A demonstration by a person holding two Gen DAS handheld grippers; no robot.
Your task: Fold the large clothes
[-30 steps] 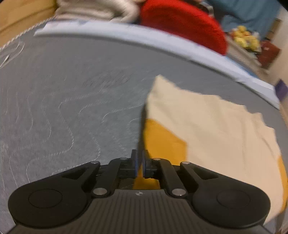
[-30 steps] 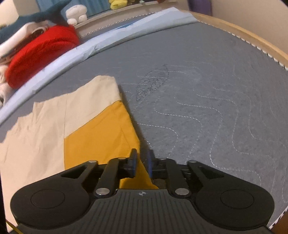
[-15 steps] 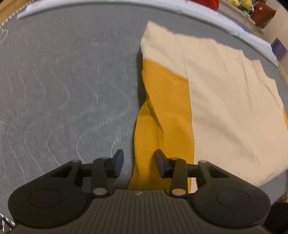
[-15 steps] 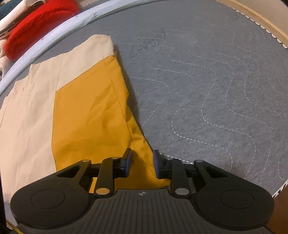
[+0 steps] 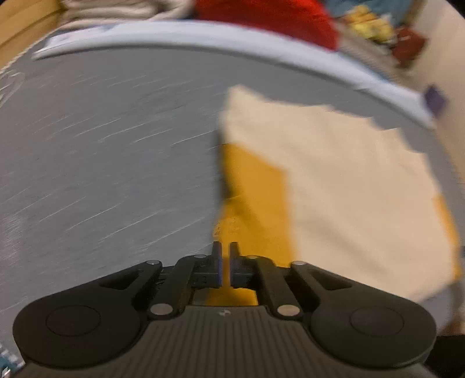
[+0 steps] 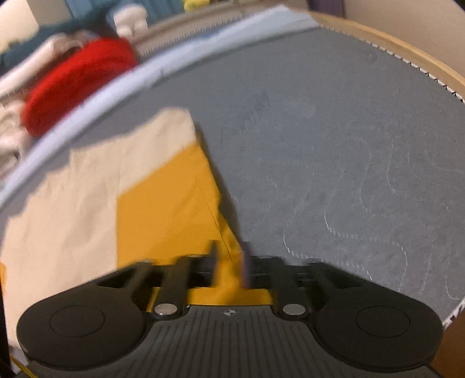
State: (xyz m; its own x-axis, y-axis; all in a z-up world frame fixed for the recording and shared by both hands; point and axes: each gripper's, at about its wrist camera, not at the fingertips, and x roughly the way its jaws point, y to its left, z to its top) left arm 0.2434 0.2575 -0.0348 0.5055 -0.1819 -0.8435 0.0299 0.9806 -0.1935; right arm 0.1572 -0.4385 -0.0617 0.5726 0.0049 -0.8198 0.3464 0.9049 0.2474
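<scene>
A cream garment (image 5: 348, 180) with yellow panels (image 5: 252, 197) lies flat on a grey quilted mat (image 5: 101, 160). My left gripper (image 5: 225, 253) sits at the near left edge of a yellow panel; its jaws are closing, nearly together, with the yellow fabric pinched between them. In the right wrist view the same garment (image 6: 72, 209) spreads to the left, its yellow panel (image 6: 168, 209) running down to my right gripper (image 6: 229, 256). That gripper's jaws are opening and stand apart, with yellow fabric lying in the gap. Both views are blurred by motion.
A red cushion (image 5: 261, 17) and pale bedding lie beyond a light blue sheet edge (image 5: 203, 35) at the far side. Plush toys (image 5: 366, 23) sit at the far right. A wooden rim (image 6: 407, 52) bounds the mat (image 6: 348, 145) on the right.
Half a second ago the left jaws stood wide over the yellow panel; now they have closed on it. Both views have tilted up to show the far bedding. The right jaws remain apart around the fabric.
</scene>
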